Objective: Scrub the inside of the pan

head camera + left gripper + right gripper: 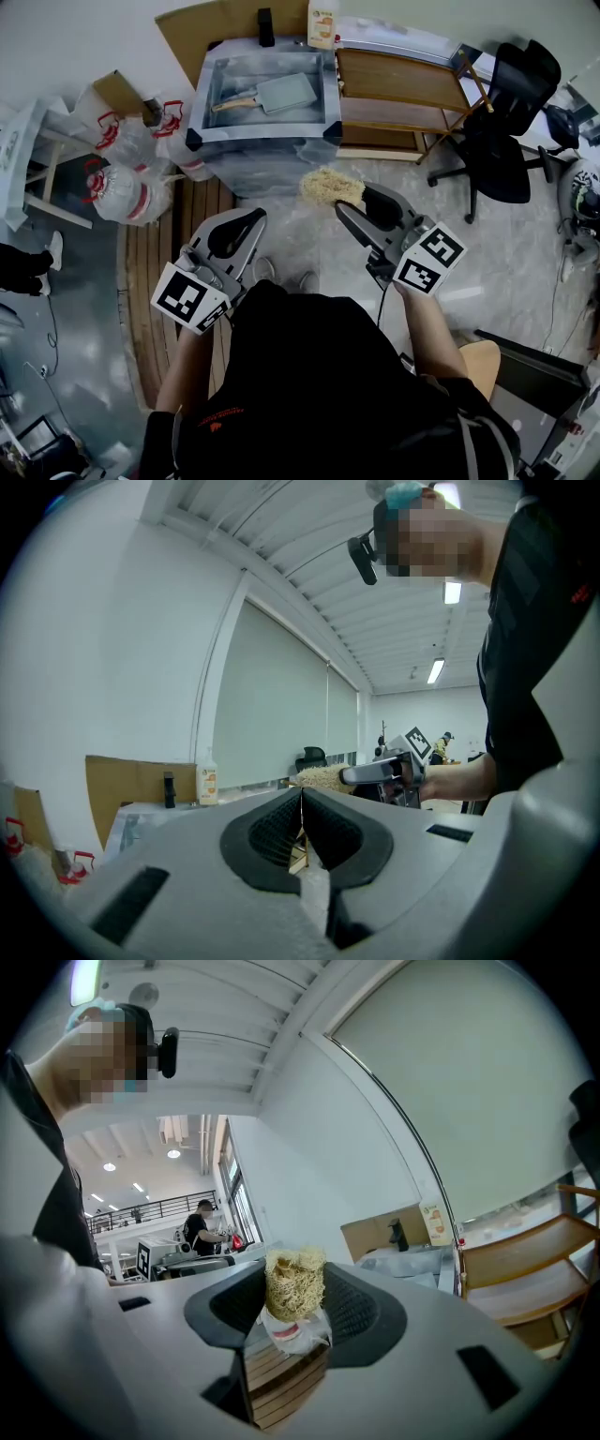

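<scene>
While the right tool (pixel 354 204) grips the scrubber (pixel 328 186), the left tool (pixel 246 225) is closed, empty. Better to reach the pan (pixel 284 92) first, then press flat

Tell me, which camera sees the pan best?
The head view: the pan lies in plain sight inside the sink. Both gripper views show only the sink's outside from low down, so the pan is hidden.

L tongs (pixel 251 223) closed, empty; R tongs (pixel 345 208) clamp scrubber (pixel 328 186); both held forward.

The right gripper's (pixel 351 199) jaws hide the scrubber's (pixel 328 186) gripped end.
</scene>
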Motion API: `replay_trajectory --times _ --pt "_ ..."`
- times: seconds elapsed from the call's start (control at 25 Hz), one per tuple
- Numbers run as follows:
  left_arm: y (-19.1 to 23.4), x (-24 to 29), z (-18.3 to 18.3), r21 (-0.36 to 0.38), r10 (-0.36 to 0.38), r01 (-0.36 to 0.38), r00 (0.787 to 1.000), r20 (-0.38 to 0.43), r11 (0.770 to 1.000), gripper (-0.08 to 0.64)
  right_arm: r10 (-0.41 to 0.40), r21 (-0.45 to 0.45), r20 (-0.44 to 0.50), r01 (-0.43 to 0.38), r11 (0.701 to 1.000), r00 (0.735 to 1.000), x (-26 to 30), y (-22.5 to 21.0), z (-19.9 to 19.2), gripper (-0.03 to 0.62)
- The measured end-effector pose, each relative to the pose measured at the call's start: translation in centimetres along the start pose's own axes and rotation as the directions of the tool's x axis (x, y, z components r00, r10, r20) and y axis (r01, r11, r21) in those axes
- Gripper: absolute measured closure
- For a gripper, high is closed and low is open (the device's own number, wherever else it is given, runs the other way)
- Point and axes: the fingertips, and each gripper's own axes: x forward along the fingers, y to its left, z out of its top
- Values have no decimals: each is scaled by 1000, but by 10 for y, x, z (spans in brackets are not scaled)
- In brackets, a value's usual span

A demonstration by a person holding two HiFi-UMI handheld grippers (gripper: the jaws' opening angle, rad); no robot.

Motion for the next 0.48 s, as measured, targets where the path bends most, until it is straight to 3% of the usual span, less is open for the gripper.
replay_trajectory --times 0.48 --pt "39 31 -10 -28 -11 12 1000 10 1000 540 -31 0 -20 31 1000 999 21 -40 6 403"
